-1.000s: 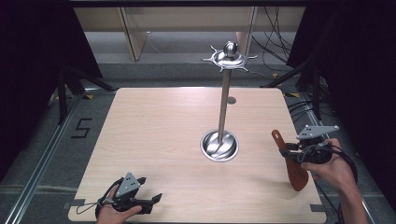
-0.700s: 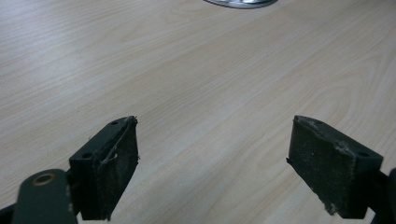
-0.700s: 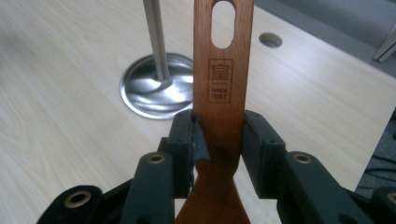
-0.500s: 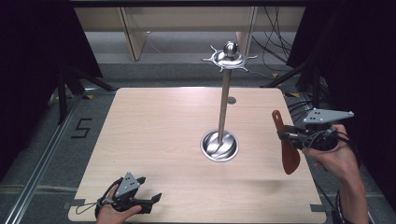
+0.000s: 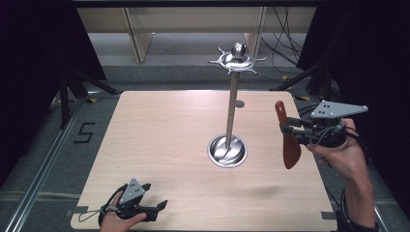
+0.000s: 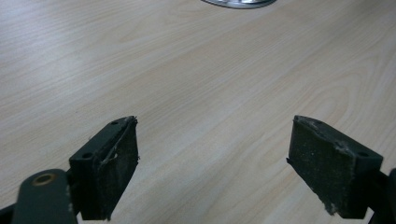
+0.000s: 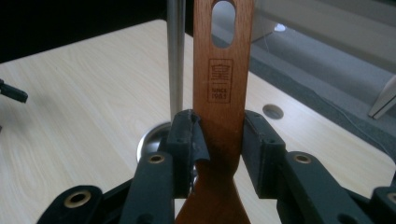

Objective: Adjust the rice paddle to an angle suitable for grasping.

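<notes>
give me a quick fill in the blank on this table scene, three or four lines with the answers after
1. The right gripper is shut on the handle of a ____ spatula.
2. The hanging hole at the end of the spatula's handle points ____.
3. The metal stand rises from a round ____ on the table.
4. The fingers of the left gripper stand ____ with only bare table between them.

Missing words: wooden; up; base; open

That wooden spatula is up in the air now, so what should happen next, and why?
Probably lift it higher toward the hooks atop the stand: the right claw grips the spatula handle-up, its hanging hole free, well below them.
</notes>
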A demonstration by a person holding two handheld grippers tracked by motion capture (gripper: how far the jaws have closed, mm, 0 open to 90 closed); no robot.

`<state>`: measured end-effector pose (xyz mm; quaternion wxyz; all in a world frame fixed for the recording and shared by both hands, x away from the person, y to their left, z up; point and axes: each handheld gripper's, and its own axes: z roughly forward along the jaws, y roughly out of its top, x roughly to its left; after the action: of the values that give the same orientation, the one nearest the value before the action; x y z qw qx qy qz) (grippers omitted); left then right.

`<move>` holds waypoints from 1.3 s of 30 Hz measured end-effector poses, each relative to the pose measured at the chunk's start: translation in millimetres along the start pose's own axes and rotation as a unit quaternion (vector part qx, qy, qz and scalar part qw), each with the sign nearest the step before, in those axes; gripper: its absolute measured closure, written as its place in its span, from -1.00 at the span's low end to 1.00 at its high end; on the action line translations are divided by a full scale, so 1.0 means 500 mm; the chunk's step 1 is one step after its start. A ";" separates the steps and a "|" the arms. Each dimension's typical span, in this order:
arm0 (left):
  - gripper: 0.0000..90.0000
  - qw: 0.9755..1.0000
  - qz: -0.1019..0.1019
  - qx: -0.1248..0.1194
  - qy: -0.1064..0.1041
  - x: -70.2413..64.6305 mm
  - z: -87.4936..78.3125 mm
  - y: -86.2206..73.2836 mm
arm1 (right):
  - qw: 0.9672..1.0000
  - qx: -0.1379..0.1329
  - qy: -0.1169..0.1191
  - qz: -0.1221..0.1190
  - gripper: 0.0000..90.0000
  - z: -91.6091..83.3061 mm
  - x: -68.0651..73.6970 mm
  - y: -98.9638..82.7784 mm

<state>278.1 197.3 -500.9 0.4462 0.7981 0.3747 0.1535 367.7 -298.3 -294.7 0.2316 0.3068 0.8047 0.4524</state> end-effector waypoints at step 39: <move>-0.66 1.000 0.005 -0.001 -0.004 0.000 0.000 0.000 | 0.996 -0.076 0.018 -0.040 0.49 -0.005 0.051 0.178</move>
<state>278.1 197.2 -500.7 0.4478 0.8000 0.3689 0.1526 373.4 -245.8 -218.5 0.2578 0.2478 0.7835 0.5083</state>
